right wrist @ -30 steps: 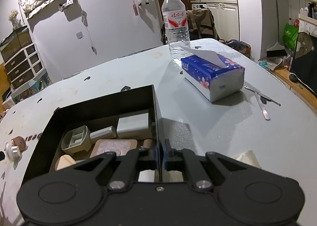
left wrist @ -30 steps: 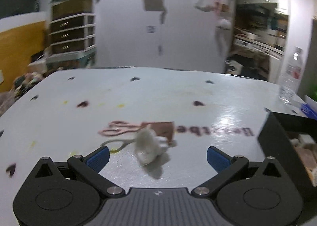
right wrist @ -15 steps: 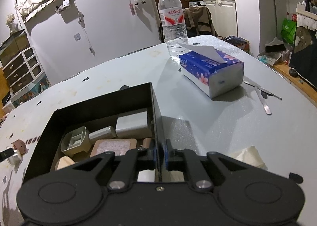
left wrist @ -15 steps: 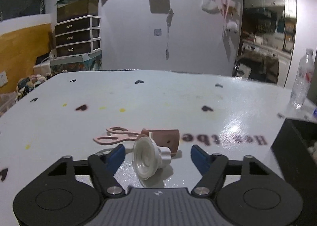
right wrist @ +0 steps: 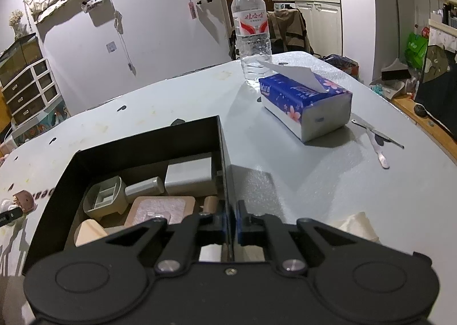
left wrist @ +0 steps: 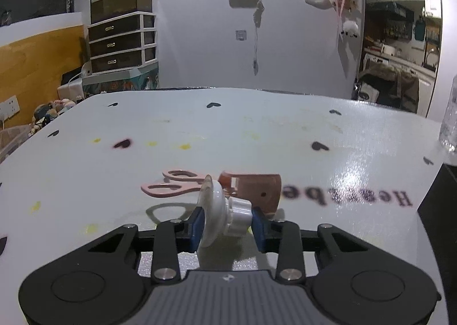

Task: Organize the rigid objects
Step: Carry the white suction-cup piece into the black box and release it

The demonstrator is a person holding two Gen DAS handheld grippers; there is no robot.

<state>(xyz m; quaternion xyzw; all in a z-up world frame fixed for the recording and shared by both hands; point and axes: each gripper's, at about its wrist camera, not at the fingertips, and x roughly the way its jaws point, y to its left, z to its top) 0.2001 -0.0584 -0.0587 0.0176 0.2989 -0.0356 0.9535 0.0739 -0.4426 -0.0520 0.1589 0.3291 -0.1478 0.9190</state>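
We are closing the left gripper (left wrist: 227, 225) on a small white suction cup (left wrist: 221, 218) low in the centre of the left wrist view. Its blue pads (left wrist: 197, 228) are sitting against the flared disc on one side and the ribbed knob on the other, and the cup is lying on its side on the white table (left wrist: 257, 131). Just beyond the cup, a little above it in the frame, pink scissors (left wrist: 171, 186) are lying flat, with a brownish-pink holder (left wrist: 257, 191) touching them on the right. Dark printed letters are running along the table to the right of the holder, and the black box's corner (left wrist: 437, 211) is showing at the right edge.

In the right wrist view we are holding the right gripper (right wrist: 230, 229) clamped tight on the thin right wall of the black box (right wrist: 142, 139), low in the centre of the frame. Inside the box, left of the gripper, a grey scoop-like container (right wrist: 104, 201), a pale grey block (right wrist: 190, 173) and a pink square pad (right wrist: 162, 208) are lying close together. To the upper right, well apart from the box, a blue tissue pack (right wrist: 305, 105) is resting on the table, with a clear water bottle (right wrist: 252, 31) standing upright just behind it. Metal tweezers (right wrist: 377, 136) are lying to the right of the pack, and a crumpled tissue (right wrist: 357, 225) is sitting at the lower right near the gripper.
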